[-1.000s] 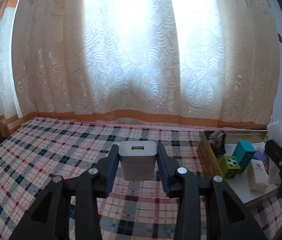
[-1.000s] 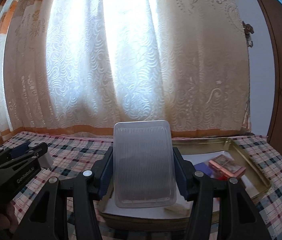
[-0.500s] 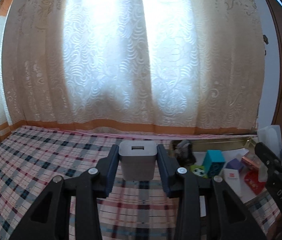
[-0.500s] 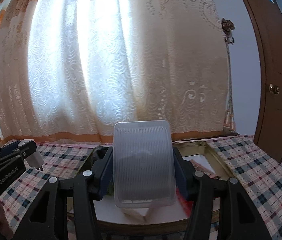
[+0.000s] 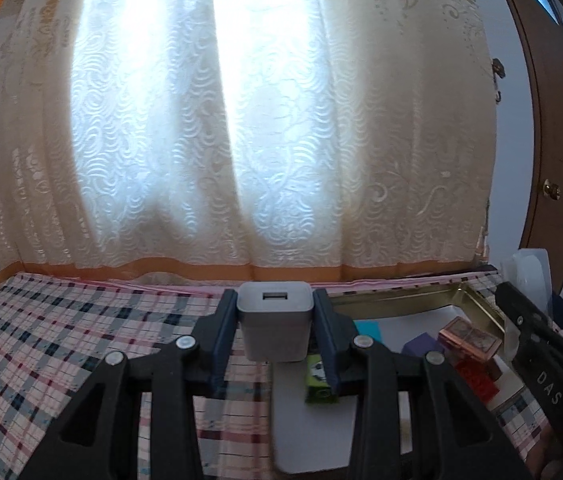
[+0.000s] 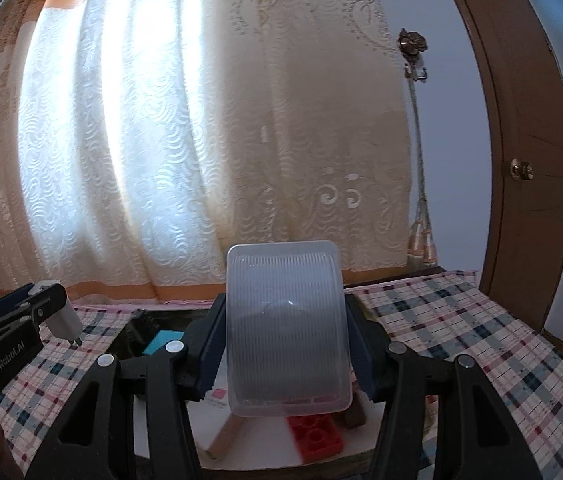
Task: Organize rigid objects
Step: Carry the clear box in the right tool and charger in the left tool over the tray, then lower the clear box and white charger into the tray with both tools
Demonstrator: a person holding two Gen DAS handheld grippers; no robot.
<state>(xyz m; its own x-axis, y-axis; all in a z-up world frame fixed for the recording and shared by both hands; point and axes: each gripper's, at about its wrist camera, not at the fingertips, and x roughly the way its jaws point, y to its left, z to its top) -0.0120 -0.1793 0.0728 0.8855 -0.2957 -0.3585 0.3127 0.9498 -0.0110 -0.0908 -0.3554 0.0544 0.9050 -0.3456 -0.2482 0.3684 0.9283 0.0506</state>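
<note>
Daylight glares through the curtain (image 5: pixel 217 120), leaving the foreground dim; fisheye edges bend and darken, near things blur.

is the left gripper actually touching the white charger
Touching. In the left wrist view both pads of the left gripper press flat against the sides of the white charger, with no gap on either side, and it hangs clear of the checked cloth.
</note>
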